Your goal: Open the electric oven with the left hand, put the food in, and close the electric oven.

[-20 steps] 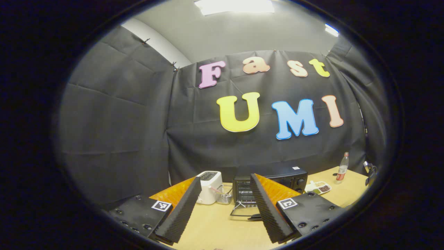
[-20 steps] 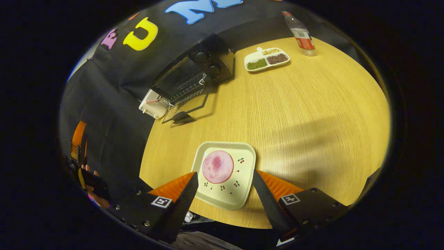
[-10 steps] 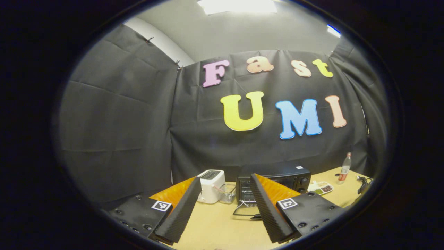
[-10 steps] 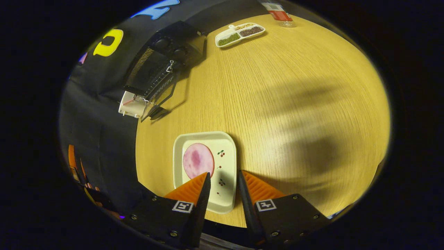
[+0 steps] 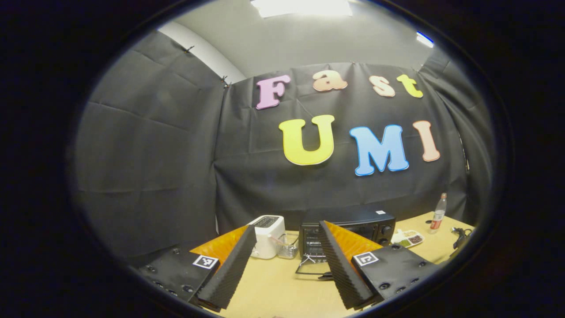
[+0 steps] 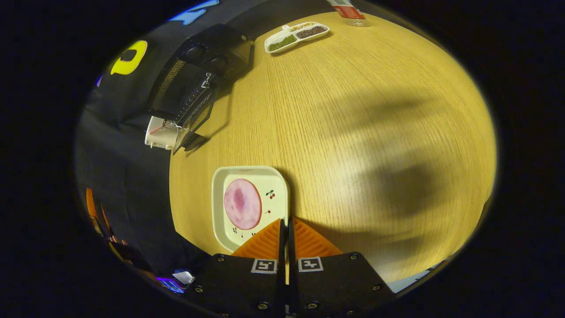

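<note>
The black electric oven (image 5: 348, 225) stands at the back of the table with its glass door (image 5: 311, 268) folded down open. My left gripper (image 5: 286, 225) is open and empty, held well in front of the oven and apart from it. In the right gripper view, a cream square plate (image 6: 273, 207) carrying a round pink slice of food (image 6: 242, 204) lies near the table's front edge. My right gripper (image 6: 286, 221) is shut on the plate's near right rim. The open oven (image 6: 194, 84) lies beyond the plate to the upper left.
A white toaster (image 5: 267, 229) and a small clear container (image 5: 288, 249) stand left of the oven. A divided snack tray (image 6: 296, 36) and a plastic bottle (image 5: 437, 214) sit to its right. Bare wooden table (image 6: 353, 132) stretches between the plate and the oven.
My right gripper's fingers have come together on the plate's rim, from wide apart a second ago. The left gripper has hardly shifted and stays open.
</note>
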